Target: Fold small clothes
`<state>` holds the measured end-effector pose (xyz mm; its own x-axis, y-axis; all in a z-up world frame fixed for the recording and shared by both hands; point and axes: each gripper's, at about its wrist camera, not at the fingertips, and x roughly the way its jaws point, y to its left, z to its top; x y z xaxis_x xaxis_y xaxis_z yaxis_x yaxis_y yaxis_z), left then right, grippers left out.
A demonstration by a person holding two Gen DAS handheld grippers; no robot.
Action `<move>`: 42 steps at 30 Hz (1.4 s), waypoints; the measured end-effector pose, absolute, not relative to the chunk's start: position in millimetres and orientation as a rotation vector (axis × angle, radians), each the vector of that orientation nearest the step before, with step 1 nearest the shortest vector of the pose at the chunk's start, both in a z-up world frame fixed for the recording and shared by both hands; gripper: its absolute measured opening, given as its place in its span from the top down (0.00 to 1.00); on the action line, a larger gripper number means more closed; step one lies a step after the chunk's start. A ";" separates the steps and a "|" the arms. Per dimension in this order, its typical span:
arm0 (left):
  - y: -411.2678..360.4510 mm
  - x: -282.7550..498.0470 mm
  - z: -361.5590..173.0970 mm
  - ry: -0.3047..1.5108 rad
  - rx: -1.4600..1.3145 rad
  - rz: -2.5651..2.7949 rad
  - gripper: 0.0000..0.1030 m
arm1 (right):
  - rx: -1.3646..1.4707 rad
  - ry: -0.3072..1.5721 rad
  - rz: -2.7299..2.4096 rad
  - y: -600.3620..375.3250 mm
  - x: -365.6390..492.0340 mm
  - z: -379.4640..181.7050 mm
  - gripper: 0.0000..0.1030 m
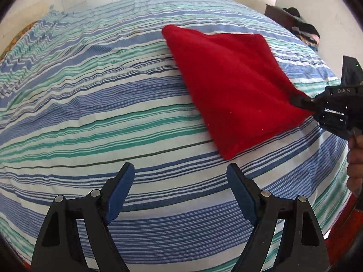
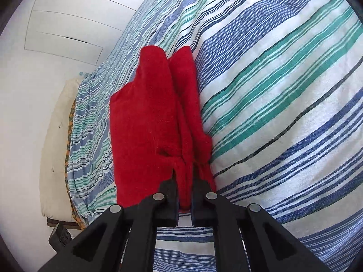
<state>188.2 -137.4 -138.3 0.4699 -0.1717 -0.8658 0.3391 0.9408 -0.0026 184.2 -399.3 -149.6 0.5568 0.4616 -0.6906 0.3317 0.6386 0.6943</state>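
Striped bedding (image 1: 95, 122) in blue, green and white fills both views, with white cupboard doors behind it and a dark heap of clothes (image 1: 304, 29) at the upper right of the left wrist view.

On this sheet lies the red cloth (image 1: 229, 90), already doubled into a rough diamond. In the left wrist view it sits right of centre, its long axis running from the upper middle of the frame down toward the right edge. One corner points at the lower middle, just above the left gripper (image 1: 180, 176).

The right gripper (image 1: 297, 100) is clamped on the right-hand corner of the cloth. Its own camera shows bunched red fabric (image 2: 158, 122) pinched between the two fingers (image 2: 169, 188), stretching away up the frame.

The left gripper is spread wide with nothing between its blue pads (image 1: 120, 192), hovering over bare sheet. The cloth lies ahead and to the right of it, near but not touching. That near corner looks like the likeliest thing for it to take next, the right one being occupied.
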 end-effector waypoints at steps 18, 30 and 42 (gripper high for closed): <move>-131.4 172.8 -132.7 1.111 0.187 -0.322 0.32 | 0.646 1.078 0.092 -398.5 185.8 -119.4 0.59; -184.9 226.5 -130.4 1.044 0.135 -0.464 0.39 | 0.387 0.919 0.347 -356.7 302.9 -61.2 0.64; -162.1 196.6 -125.0 1.042 0.102 -0.385 0.14 | 0.213 0.892 0.359 -337.1 215.0 -60.8 0.83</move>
